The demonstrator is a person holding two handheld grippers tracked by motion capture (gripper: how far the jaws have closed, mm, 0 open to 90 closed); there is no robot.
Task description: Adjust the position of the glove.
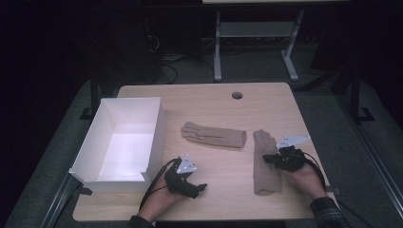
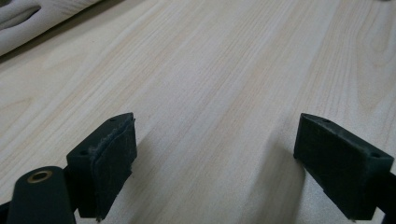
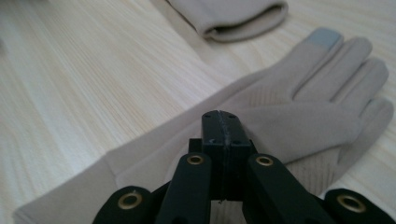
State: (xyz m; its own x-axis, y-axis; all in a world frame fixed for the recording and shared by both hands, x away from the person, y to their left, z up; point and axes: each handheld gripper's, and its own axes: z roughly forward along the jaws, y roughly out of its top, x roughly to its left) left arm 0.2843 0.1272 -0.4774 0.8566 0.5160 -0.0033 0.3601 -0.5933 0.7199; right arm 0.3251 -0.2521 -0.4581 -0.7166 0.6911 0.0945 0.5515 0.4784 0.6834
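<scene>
Item: left claw point(image 1: 202, 186), being held low at the lower centre of the high view, its jaws being kept spread over bare wood, nothing being gripped between them; the pads point(image 2: 114, 161) are being seen wide apart in the left gripper view.

Item: right claw point(image 1: 267, 158), at the lower right of the high view, its jaws being pressed together at the near glove point(image 1: 266, 164); whether any cloth is being pinched between them cannot be told.

Item: near glove point(image 3: 299, 116), beige, being laid lengthwise on the surface point(image 1: 223, 118), fingers pointing away.

Item: far glove point(image 1: 214, 135), beige, being laid crosswise at frame centre, just beside the near one.

Item: white box point(image 1: 90, 142), open-topped, being kept at the left edge.
</scene>
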